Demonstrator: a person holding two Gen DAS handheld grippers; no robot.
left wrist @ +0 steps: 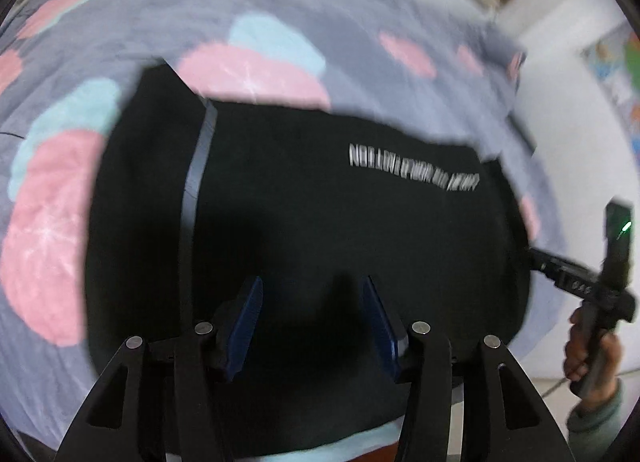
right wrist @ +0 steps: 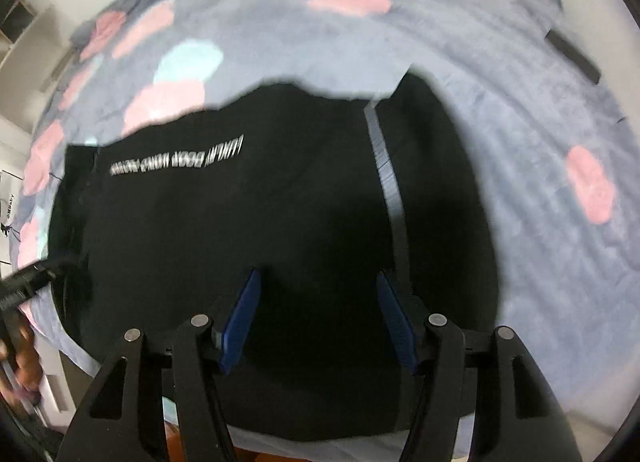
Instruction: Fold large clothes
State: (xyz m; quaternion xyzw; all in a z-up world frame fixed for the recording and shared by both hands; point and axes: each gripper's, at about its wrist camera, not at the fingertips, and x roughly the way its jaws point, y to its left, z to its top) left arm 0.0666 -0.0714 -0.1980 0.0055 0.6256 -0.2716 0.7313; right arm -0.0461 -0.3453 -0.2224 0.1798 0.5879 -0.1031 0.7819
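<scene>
A bed [left wrist: 120, 374] fills both views, covered by a grey-blue spread printed with pink and pale turquoise blotches [right wrist: 520, 222], with white walls at the edges. Spread flat on it lies the black garment [left wrist: 320, 222] [right wrist: 240, 242], a large top with a line of white lettering [left wrist: 412, 172] [right wrist: 176, 160] across it; the letters are too blurred to read. A narrow grey strip of the bedspread [left wrist: 198, 166] [right wrist: 386, 170] shows between the garment's body and one black part lying alongside it.

The left hand-held gripper [left wrist: 312, 326] hangs over the near part of the garment, its blue-padded fingers [left wrist: 246, 326] spread apart with nothing between them. The right hand-held gripper [right wrist: 318, 322] hangs likewise over the black cloth, fingers [right wrist: 240, 322] released and parted.

In the left wrist view the right gripper's black body sits at the garment's far right edge, held by the person's hand [left wrist: 592, 350]. In the right wrist view the other gripper's body shows at the left edge.
</scene>
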